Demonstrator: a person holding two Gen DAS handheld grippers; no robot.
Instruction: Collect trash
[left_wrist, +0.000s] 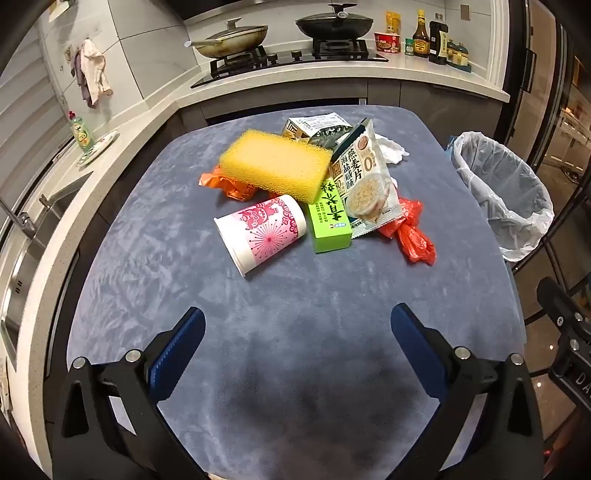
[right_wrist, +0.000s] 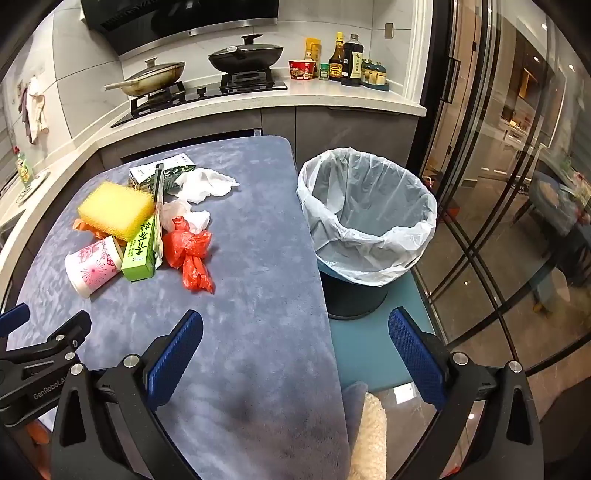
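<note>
A pile of trash sits in the middle of the soft blue-grey table cover (left_wrist: 295, 295). The big yellow sponge (left_wrist: 276, 162) lies on top and hides most of an orange wrapper (left_wrist: 225, 184) and part of a dark printed carton (left_wrist: 317, 127). The white crumpled tissue (right_wrist: 207, 183) is mostly hidden in the left view. The pink and white paper cup (left_wrist: 260, 232) lies on its side next to a green box (left_wrist: 330, 218), an oat packet (left_wrist: 365, 181) and a red plastic bag (left_wrist: 412, 230).

The left gripper (left_wrist: 297, 325) is wide open with nothing in it, and the pile is well ahead of it. The right gripper (right_wrist: 295, 328) is wide open too and holds nothing. The pile is ahead to its left, and the bin with a white bag liner (right_wrist: 365, 218) stands just past the table edge.
</note>
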